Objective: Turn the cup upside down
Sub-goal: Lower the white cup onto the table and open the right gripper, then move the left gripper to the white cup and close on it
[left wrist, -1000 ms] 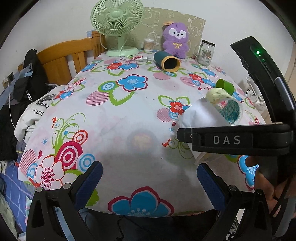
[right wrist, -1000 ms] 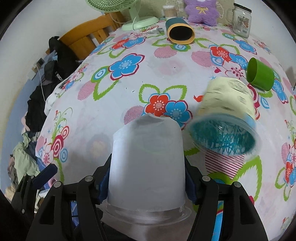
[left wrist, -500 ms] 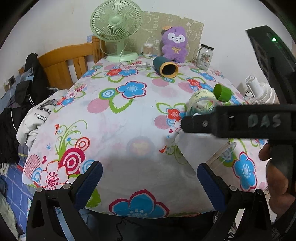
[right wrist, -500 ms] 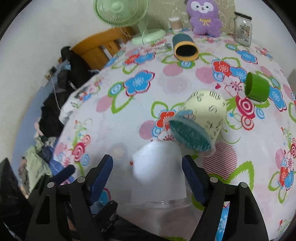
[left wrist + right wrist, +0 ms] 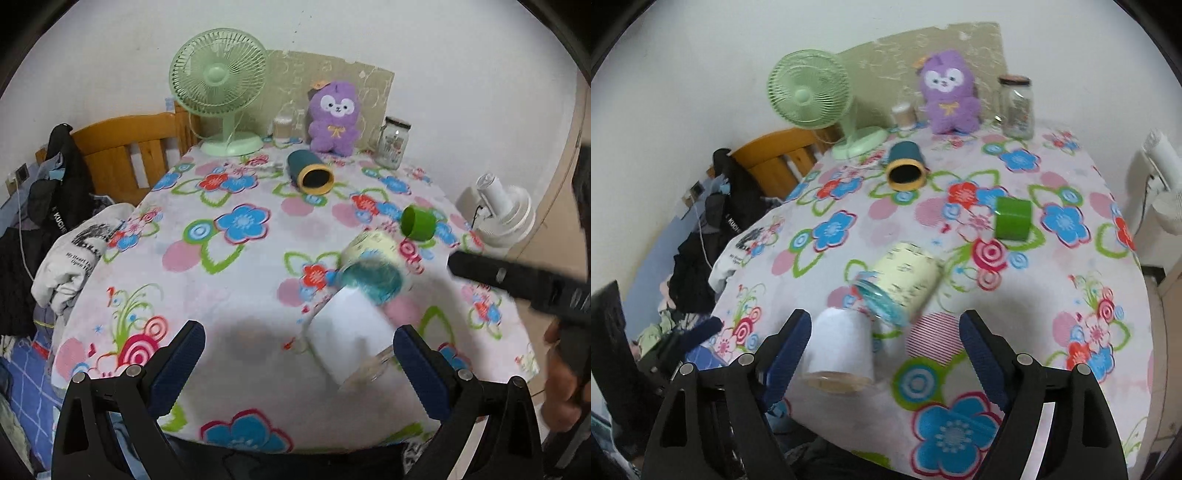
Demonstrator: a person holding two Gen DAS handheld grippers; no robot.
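The frosted white cup (image 5: 841,345) stands mouth-down near the tabletop's (image 5: 1052,177) front edge, apparently touching the pale yellow cup (image 5: 905,278) lying on its side behind it. The right gripper (image 5: 884,350) is spread wide, empty, beside the cup. The left gripper (image 5: 297,363) also gapes apart, holding nothing.

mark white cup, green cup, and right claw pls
white cup (image 5: 842,339), right wrist view, on its frosted side wall
green cup (image 5: 1013,218), right wrist view, on its outer side
right claw (image 5: 882,347), right wrist view, midway between fingertips
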